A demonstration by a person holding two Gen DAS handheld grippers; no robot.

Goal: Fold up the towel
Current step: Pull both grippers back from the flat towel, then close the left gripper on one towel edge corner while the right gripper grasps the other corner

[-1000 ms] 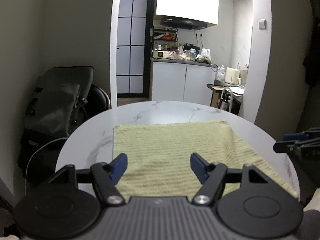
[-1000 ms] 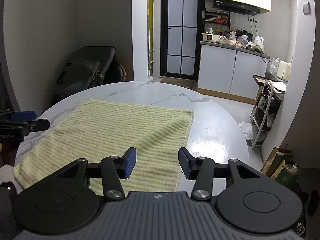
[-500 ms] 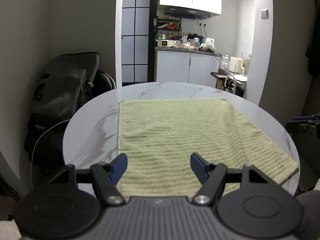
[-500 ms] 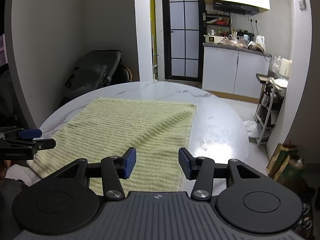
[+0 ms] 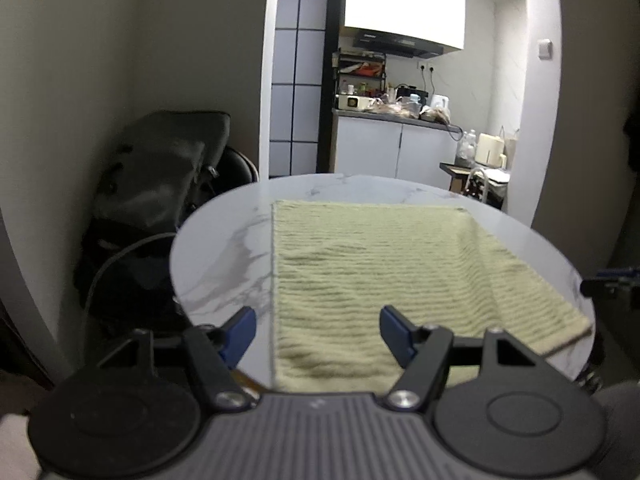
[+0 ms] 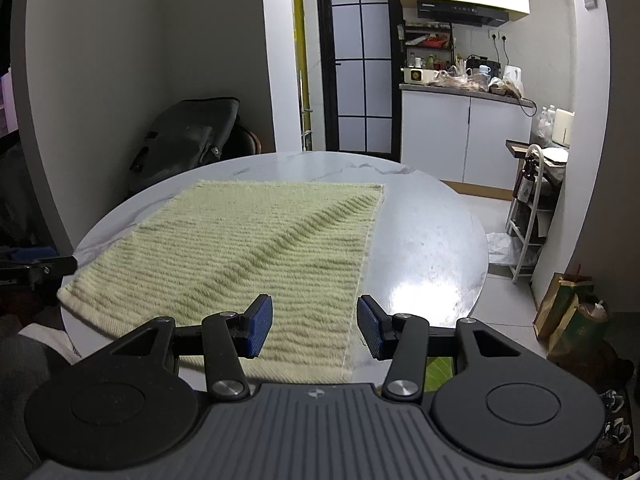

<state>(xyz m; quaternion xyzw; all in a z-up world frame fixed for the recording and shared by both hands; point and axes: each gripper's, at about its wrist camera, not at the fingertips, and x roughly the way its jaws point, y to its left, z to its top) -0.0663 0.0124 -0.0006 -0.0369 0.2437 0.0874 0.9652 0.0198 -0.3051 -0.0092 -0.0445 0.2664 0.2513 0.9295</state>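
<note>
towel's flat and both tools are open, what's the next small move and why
Probably lower both tools onto the near corners of the towel. It lies flat and unfolded on the table, and the left tool and right tool hang open over those corners, gripping nothing.

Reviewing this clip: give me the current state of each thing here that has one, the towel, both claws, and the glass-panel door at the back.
Towel: spread flat on the round table, unfolded, near corners overhanging the edge.
Left claw: open, empty, aimed at the towel's near left corner.
Right claw: open, empty, at the towel's near right edge.
Glass-panel door: shut.
</note>
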